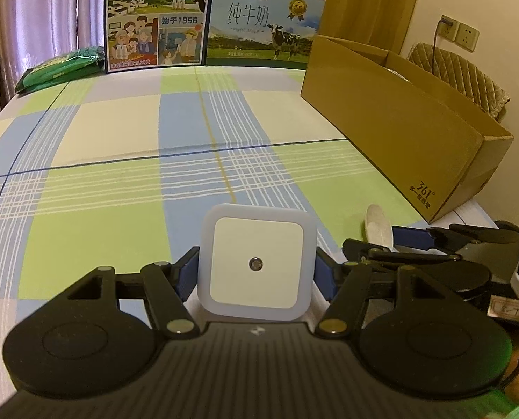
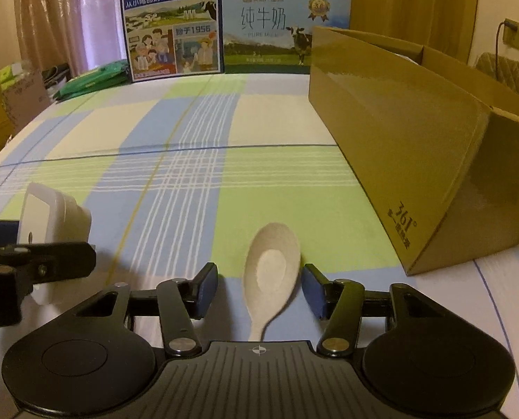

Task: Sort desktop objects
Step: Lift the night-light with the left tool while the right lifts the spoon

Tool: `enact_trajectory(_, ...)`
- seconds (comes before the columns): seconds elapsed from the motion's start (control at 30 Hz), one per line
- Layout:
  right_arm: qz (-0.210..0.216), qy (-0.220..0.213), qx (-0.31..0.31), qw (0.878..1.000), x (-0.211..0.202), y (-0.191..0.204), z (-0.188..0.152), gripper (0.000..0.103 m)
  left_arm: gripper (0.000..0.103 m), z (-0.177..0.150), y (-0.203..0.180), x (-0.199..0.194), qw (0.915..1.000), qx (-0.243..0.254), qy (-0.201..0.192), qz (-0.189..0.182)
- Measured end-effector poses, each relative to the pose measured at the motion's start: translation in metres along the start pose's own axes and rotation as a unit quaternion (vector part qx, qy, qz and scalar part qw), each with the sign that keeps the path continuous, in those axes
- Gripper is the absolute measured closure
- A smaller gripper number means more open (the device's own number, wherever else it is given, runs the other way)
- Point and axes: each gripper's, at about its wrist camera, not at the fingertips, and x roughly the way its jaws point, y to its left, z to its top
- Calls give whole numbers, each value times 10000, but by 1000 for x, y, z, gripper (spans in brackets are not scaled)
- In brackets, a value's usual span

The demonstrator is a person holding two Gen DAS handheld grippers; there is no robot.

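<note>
A white square night light (image 1: 256,264) with a small round sensor in its centre stands upright between the blue pads of my left gripper (image 1: 256,273), which is shut on it just above the checked tablecloth. In the right wrist view the same night light (image 2: 51,221) shows at the far left. A white ceramic spoon (image 2: 273,269) lies bowl-up on the cloth, its handle pointing toward me. My right gripper (image 2: 259,289) stands open around the spoon's bowl; the right pad is close to it and the left pad stands apart. The spoon (image 1: 378,225) also shows edge-on in the left wrist view.
An open brown cardboard box (image 2: 399,139) stands along the right side of the table. Two milk cartons (image 1: 158,17) (image 1: 262,28) stand upright at the far edge, with green packets (image 1: 63,66) to their left. A wall with sockets lies beyond the box.
</note>
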Motion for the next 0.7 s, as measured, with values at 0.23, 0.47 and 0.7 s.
enact_trajectory(0.23,-85,-62,5,9999,2,-1,1,74,42,-1,-2,2,10000,-17,9,-46)
enact_trajectory(0.47,-20,-111,42,9999,-9,-6,2,74,42,-2,-3,2,10000,28,-3,-39)
enact_trajectory(0.7,82,-272,150,9995,-33,-11,13,74,42,0,-6,-5,9999,106,-34,-28)
